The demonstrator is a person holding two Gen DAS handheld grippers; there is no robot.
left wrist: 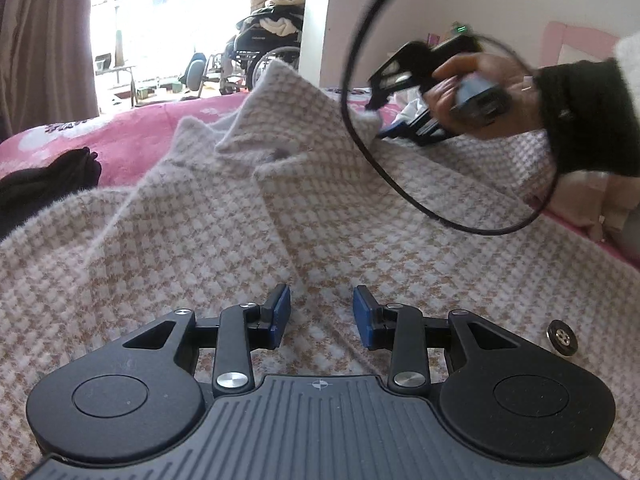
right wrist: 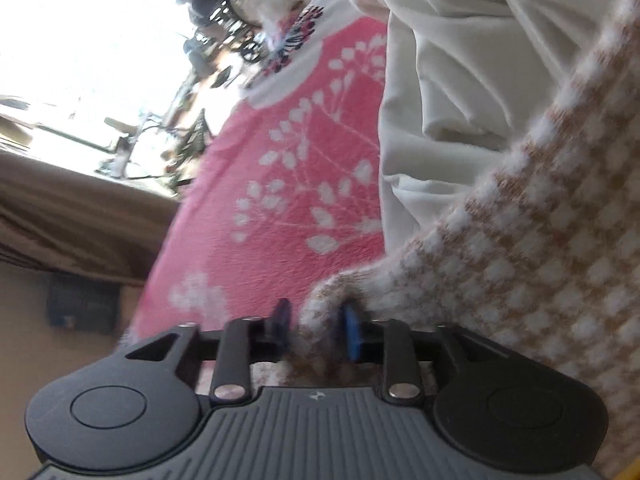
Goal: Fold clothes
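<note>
A beige-and-white houndstooth coat (left wrist: 320, 208) lies spread over a pink bed blanket (left wrist: 132, 132). It has a dark button (left wrist: 562, 338) near its right edge. My left gripper (left wrist: 322, 316) hovers low over the coat's near part, blue pads apart, with only flat fabric beneath them. At the coat's far right corner a hand in a black sleeve holds my right gripper (left wrist: 384, 108). In the right wrist view the coat's corner (right wrist: 320, 300) sits between the right gripper's (right wrist: 316, 322) blurred pads. A small gap shows beside the left pad (right wrist: 282, 318).
A black cable (left wrist: 360, 140) loops in front of the left camera. A black garment (left wrist: 52, 180) lies at the left on the blanket, and a white garment (right wrist: 460, 80) lies beyond the coat's corner. A wheelchair (left wrist: 264, 56) piled with clothes stands by the window.
</note>
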